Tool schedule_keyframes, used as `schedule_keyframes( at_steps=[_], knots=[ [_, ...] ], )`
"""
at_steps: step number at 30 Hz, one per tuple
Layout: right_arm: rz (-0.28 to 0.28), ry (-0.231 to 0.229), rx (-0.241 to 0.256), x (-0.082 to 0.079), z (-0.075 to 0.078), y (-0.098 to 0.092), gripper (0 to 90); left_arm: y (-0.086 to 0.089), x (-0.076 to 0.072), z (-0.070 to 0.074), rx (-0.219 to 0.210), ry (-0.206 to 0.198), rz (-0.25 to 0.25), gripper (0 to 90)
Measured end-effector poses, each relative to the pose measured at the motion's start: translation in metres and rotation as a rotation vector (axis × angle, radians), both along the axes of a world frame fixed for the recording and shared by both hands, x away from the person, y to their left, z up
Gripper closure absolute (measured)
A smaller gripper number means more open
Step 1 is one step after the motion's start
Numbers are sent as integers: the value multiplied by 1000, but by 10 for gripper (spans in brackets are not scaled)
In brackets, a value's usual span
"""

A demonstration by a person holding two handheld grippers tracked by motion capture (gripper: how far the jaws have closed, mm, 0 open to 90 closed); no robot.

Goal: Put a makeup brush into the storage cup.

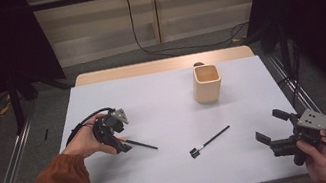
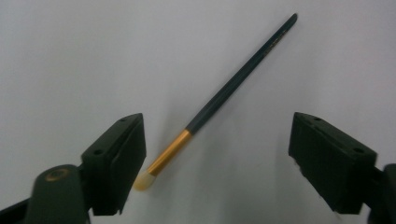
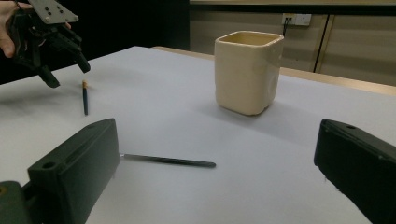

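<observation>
Left gripper point(image 1: 116, 130): is hovering over the white table point(image 1: 174, 165) at its left side, jaws pointing down and standing wide apart, gripping nothing.

Makeup brush point(image 2: 219, 98): is lying flat on the table beneath the left gripper (dark handle, gold ferrule, pale bristle tip). In the left gripper view its bristle end is sitting just beside the inner face of the left-hand finger point(image 2: 119, 158), whether touching or not cannot be told; the handle is running diagonally up and away through the gap, and the far finger point(image 2: 327, 158) is standing well apart from it.

Brush position on table: in the high view the handle is sticking out from under the left gripper toward the table's middle.

Right gripper point(image 1: 280, 132): is being held low over the table's right front corner, jaws spread wide and holding nothing.

Second brush point(image 1: 210, 141): is lying flat near the table's middle (thin dark handle, dark head at the near end), between the two grippers. In the right gripper view one end is passing behind the left-hand finger point(image 3: 74, 172).

Cup point(image 1: 207, 83): is standing upright toward the far right of the table, cream-coloured, well apart from both brushes.

Person's hands: the left hand point(image 1: 86, 141) and the right hand point(image 1: 317, 158) are each gripping their tool from below.
</observation>
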State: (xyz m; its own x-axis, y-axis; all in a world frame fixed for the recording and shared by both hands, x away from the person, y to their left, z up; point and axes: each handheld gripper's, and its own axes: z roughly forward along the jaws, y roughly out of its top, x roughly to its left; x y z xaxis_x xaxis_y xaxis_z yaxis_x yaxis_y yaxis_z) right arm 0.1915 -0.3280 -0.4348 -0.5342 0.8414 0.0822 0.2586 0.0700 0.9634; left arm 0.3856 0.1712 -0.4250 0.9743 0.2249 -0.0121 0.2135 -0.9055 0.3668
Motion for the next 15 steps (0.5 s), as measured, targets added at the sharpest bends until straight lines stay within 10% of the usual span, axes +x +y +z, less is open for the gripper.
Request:
schedule_keyframes(
  at_steps=[15],
  knots=[
    [6, 2, -7, 0, 0, 0, 0, 0, 11, -9, 56, 7, -45, 494]
  ],
)
